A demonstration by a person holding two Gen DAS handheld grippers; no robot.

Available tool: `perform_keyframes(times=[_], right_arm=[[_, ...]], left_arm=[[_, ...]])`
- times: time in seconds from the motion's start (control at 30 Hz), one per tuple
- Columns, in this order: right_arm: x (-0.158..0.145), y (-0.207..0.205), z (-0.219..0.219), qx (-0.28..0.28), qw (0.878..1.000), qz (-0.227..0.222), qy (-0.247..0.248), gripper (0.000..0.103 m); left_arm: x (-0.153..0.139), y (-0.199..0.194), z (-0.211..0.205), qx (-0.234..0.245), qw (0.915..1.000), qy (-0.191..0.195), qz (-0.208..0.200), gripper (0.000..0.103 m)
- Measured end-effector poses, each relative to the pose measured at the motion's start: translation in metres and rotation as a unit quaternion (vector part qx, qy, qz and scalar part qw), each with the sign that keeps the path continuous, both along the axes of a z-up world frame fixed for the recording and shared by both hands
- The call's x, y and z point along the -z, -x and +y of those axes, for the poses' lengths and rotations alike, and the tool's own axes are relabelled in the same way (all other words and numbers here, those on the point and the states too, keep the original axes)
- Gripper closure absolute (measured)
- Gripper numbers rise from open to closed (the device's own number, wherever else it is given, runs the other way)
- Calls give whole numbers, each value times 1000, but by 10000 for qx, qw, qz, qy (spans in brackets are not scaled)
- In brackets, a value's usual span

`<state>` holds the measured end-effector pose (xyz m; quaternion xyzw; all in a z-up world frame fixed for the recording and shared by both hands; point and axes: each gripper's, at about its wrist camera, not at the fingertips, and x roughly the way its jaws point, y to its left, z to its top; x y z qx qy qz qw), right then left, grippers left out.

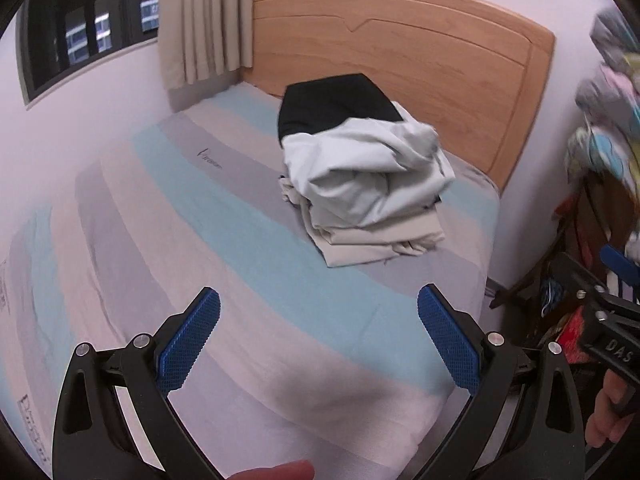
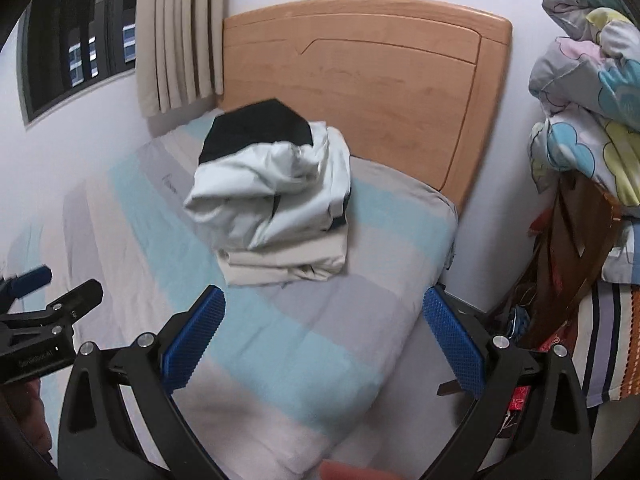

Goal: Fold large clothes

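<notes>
Bed [image 1: 248, 240] under my tools, striped sheet in pale blue, grey and white, filling most of both views. Wooden headboard [image 1: 400, 52] far ahead of both grippers. Heaped floral bedding [image 2: 592, 92] off to the right of my right gripper. Curtain [image 2: 180, 32] ahead-left.

Stack of folded clothes [image 1: 360, 196] lies on the bed ahead of both tools, near the headboard, well apart from the fingers: black piece at the back, pale grey garment on top, cream layers beneath.

Left gripper [image 1: 319, 316]: blue pads spread wide, holding nothing, above the sheet.

Right gripper [image 2: 324, 316]: pads likewise spread, nothing between them.
</notes>
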<state>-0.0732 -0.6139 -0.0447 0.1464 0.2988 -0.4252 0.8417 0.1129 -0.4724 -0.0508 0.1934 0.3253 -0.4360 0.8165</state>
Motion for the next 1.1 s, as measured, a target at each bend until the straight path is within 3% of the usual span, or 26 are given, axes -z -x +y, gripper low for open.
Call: perform_keyframes(times=[0.13, 0.33, 0.53, 1.1], right_arm=[[15, 11, -1, -145, 9999, 7, 54, 7], [13, 22, 0, -229, 9996, -64, 150, 7], [9, 26, 0, -343, 9991, -43, 260, 7], [9, 30, -6, -312, 9992, -9, 232, 7]], left_arm=[[10, 21, -3, 10, 9996, -25, -273, 6], [12, 28, 0, -173, 9998, 54, -44, 6], [13, 37, -4, -203, 9996, 24, -190, 6], [13, 37, -13, -214, 9997, 15, -107, 6]])
